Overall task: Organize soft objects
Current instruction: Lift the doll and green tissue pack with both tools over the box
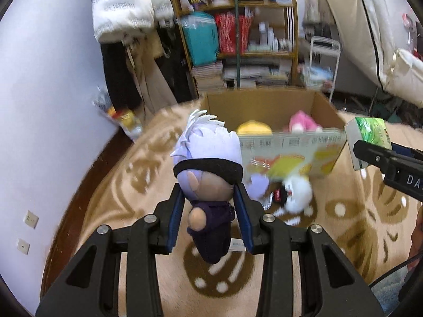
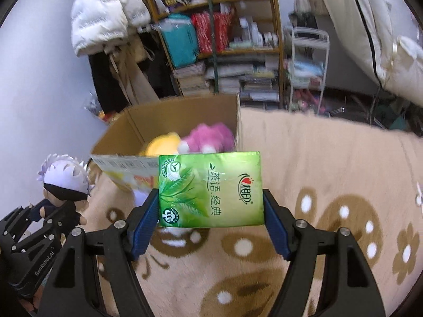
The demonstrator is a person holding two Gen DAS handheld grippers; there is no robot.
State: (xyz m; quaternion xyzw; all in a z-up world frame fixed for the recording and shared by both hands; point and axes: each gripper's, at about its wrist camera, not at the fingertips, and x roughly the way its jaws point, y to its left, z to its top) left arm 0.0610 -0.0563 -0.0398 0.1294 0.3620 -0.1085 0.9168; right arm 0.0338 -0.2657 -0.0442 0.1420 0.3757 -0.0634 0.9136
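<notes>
My left gripper [image 1: 210, 211] is shut on a plush doll [image 1: 208, 163] with pale lilac hair, a black blindfold and dark clothes, held above the rug. My right gripper [image 2: 211, 203] is shut on a green tissue pack [image 2: 210, 189], held up in front of an open cardboard box [image 2: 185, 111]. The box [image 1: 264, 100] holds a yellow plush [image 1: 253, 128] and a pink plush [image 1: 302, 124]. A white plush toy [image 1: 297, 191] with other small soft items lies on the rug by the box front. The doll [image 2: 64, 182] also shows in the right wrist view.
A beige rug with brown flower shapes [image 2: 330, 185] covers the floor. A cluttered wooden shelf [image 1: 238, 26] and hanging coats [image 1: 124, 8] stand behind the box. A white wall [image 1: 39, 105] runs on the left. White bedding [image 2: 383, 39] is at the right.
</notes>
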